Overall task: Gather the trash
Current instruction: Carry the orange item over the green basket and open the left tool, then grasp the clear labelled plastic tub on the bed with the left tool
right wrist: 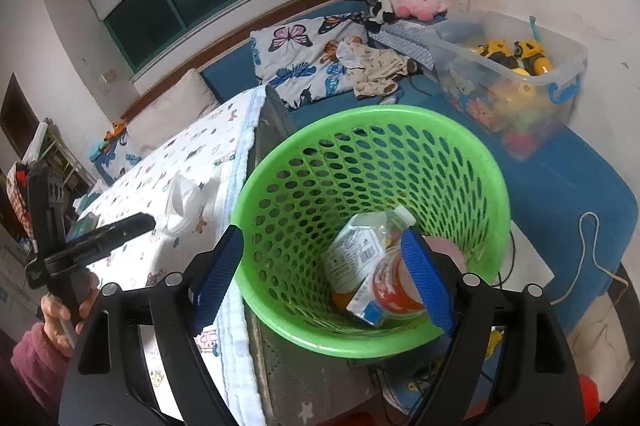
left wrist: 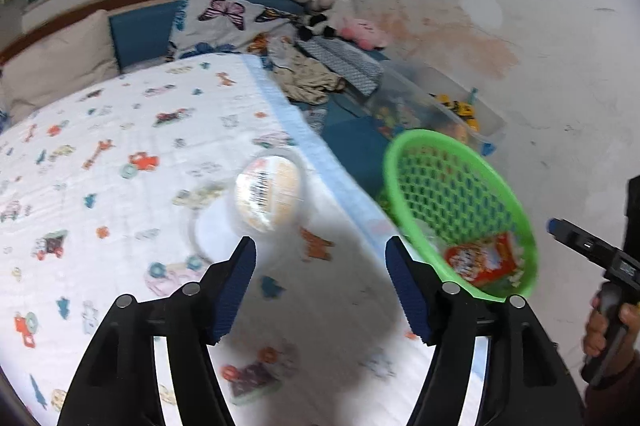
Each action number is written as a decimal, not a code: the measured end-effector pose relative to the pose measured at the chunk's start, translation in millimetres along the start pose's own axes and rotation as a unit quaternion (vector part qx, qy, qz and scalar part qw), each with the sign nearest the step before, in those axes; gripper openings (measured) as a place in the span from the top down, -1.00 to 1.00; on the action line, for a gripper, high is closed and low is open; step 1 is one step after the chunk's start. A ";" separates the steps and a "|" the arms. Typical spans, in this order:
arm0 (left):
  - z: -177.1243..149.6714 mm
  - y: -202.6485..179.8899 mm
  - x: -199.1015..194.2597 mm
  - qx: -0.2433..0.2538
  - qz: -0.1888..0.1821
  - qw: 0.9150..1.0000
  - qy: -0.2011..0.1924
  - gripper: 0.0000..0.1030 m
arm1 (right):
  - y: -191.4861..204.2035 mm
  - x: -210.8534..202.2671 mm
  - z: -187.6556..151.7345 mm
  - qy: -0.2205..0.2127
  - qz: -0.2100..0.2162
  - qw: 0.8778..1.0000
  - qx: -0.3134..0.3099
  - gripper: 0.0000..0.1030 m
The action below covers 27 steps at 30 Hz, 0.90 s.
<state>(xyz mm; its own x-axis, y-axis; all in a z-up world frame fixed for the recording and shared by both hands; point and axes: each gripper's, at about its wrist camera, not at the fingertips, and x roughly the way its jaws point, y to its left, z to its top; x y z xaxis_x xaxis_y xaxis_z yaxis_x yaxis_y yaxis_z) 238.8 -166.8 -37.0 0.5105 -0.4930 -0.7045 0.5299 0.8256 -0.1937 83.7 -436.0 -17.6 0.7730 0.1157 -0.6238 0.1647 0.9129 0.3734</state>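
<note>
One bed surface covered with a white cartoon-print quilt [left wrist: 120, 153] is seen, filling 9 to 12 o'clock in the left wrist view; its pale blue border runs diagonally toward 5 o'clock. One blue mat [right wrist: 560, 177] is laid beside it at 3 o'clock in the right wrist view, below a stained white wall.

One clear plastic storage bin of toys [right wrist: 516, 73] is seen at 2 o'clock, well apart from the basket. One butterfly-print pillow [right wrist: 304, 53] is at 12 o'clock, with crumpled beige clothing just beside it.

One round green perforated plastic basket [right wrist: 280, 209] is held off the quilt's edge, centre of the right view. Three or so trash items are counted inside: a crushed clear plastic bottle [right wrist: 360, 246], a red-orange printed wrapper [right wrist: 394, 290], and something pink, partly hidden.

One clear plastic cup with an orange-white label [left wrist: 268, 193] lies blurred on the quilt, ahead of the left gripper [left wrist: 320, 290], near the border. Open quilt surrounds it.

Left gripper: fingers spread wide, nothing between them. Right gripper [right wrist: 324, 278]: fingers apart, one either side of the basket's near wall; contact cannot be confirmed.
</note>
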 end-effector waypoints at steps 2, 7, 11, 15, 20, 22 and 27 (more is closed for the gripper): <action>2.5 2.3 4.3 -0.001 0.008 1.000 0.000 -0.34 | 2.4 2.8 -1.3 0.004 0.001 1.000 -0.003 -0.57; 14.7 10.3 19.9 -0.004 0.019 1.000 0.002 -0.57 | 8.0 9.1 -1.3 0.011 0.006 1.000 -0.008 -0.57; 23.4 19.2 34.3 -0.017 0.014 1.000 0.015 -0.65 | 12.2 13.1 -1.0 0.015 0.010 1.000 -0.012 -0.57; 27.5 25.3 48.5 -0.028 0.013 0.999 0.028 -0.65 | 13.9 17.5 0.1 0.020 0.012 1.000 -0.014 -0.57; 30.3 26.0 59.9 -0.030 0.012 0.999 0.035 -0.65 | 15.0 22.4 -0.3 0.025 0.011 1.000 -0.015 -0.57; 30.7 24.5 62.6 -0.025 0.012 0.999 0.033 -0.59 | 15.1 24.3 -0.5 0.027 0.011 0.999 -0.014 -0.58; 30.2 21.8 66.4 -0.012 0.008 0.999 0.030 -0.21 | 15.0 25.8 -1.1 0.029 0.009 0.999 -0.013 -0.58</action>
<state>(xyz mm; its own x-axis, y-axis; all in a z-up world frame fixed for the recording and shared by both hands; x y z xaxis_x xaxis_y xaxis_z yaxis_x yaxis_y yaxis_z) 304.7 -189.8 -67.4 0.4764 -0.4637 -0.7470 0.5053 0.8397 -0.1990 105.4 -418.8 -28.8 0.7392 0.1536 -0.6558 0.1342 0.9205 0.3669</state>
